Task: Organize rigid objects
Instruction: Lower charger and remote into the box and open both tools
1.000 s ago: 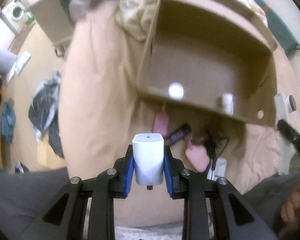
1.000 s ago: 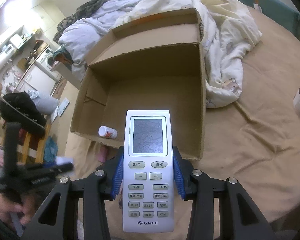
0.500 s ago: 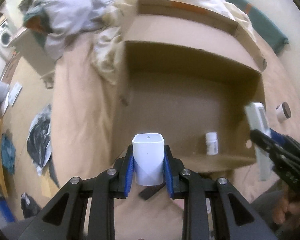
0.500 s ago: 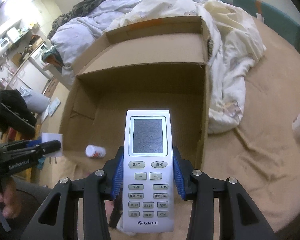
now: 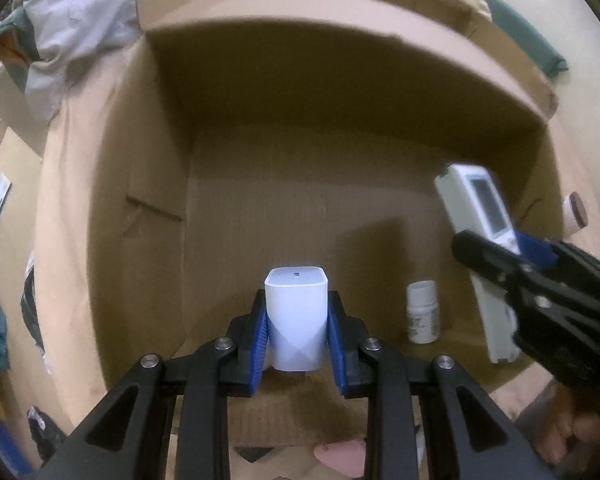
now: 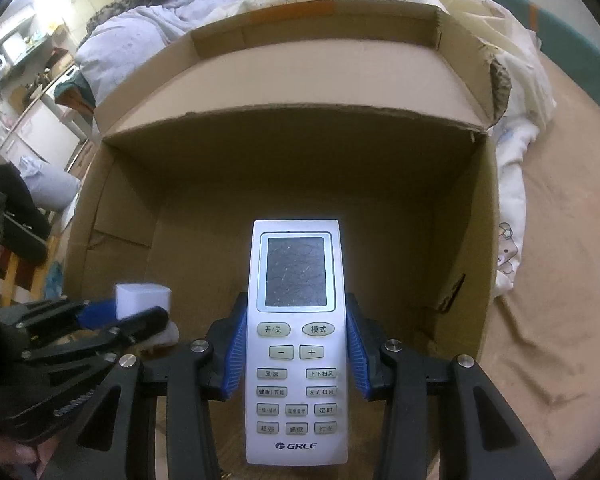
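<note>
1. Fingers of my left gripper (image 5: 296,344) were closed on a white charger block (image 5: 296,316), its blue pads pressed against both sides, and I held it above the floor of the open cardboard box (image 5: 340,208).
2. Fingers of my right gripper (image 6: 296,356) were clamped on the white Gree air-conditioner remote (image 6: 296,336) around its upper button rows, screen end pointing into the same box (image 6: 300,184); they stood wider than the left pair, since the remote is the broader thing.
3. A small white pill bottle (image 5: 422,312) already lay on the box floor, near the front wall and between my two loads in the left view.
4. The box sat on a bed with a tan sheet (image 6: 556,320) and rumpled bedding (image 6: 516,184) behind it.
5. I judged the step in hand to be the carry-in: both items were over the box but neither was set down.
6. The next move called for lowering each piece to the cardboard clear of the bottle and of each other, then letting go, taking care that the long remote lay flat instead of tipping against the side wall.
</note>
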Demonstrator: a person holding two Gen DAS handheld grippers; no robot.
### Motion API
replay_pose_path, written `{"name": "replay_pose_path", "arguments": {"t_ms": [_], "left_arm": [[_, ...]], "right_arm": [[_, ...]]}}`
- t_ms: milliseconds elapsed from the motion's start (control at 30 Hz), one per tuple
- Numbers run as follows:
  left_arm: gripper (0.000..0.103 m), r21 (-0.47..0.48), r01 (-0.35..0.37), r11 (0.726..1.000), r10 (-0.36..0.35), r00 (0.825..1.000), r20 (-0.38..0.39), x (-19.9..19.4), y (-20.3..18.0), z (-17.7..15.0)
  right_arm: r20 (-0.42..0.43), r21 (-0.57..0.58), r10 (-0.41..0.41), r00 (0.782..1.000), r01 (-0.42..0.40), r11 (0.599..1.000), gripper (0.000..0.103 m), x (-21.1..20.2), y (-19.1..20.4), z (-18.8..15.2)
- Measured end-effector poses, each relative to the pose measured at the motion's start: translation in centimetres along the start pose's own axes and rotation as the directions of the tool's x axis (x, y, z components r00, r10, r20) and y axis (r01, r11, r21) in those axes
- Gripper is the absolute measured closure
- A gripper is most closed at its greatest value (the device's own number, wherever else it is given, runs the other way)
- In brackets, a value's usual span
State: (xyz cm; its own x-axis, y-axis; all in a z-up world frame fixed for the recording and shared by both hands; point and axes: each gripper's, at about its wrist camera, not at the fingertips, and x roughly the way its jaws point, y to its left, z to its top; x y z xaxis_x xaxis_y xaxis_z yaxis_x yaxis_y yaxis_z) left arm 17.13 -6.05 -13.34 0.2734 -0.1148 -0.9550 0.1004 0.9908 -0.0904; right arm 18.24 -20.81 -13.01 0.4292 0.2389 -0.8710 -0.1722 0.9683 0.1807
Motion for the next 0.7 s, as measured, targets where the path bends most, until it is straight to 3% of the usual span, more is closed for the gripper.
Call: {"name": "replay_pose_path", "arguments": {"t_ms": [700], "left_arm": [[0.079, 0.033, -0.103, 0.994, 0.102, 0.995, 0.012, 1.3, 0.0, -0.3]], "right_arm": [[-0.028, -0.008, -0.002, 1.0, 0.002, 1.0, 0.058, 1.5, 0.7, 0.4]]}}
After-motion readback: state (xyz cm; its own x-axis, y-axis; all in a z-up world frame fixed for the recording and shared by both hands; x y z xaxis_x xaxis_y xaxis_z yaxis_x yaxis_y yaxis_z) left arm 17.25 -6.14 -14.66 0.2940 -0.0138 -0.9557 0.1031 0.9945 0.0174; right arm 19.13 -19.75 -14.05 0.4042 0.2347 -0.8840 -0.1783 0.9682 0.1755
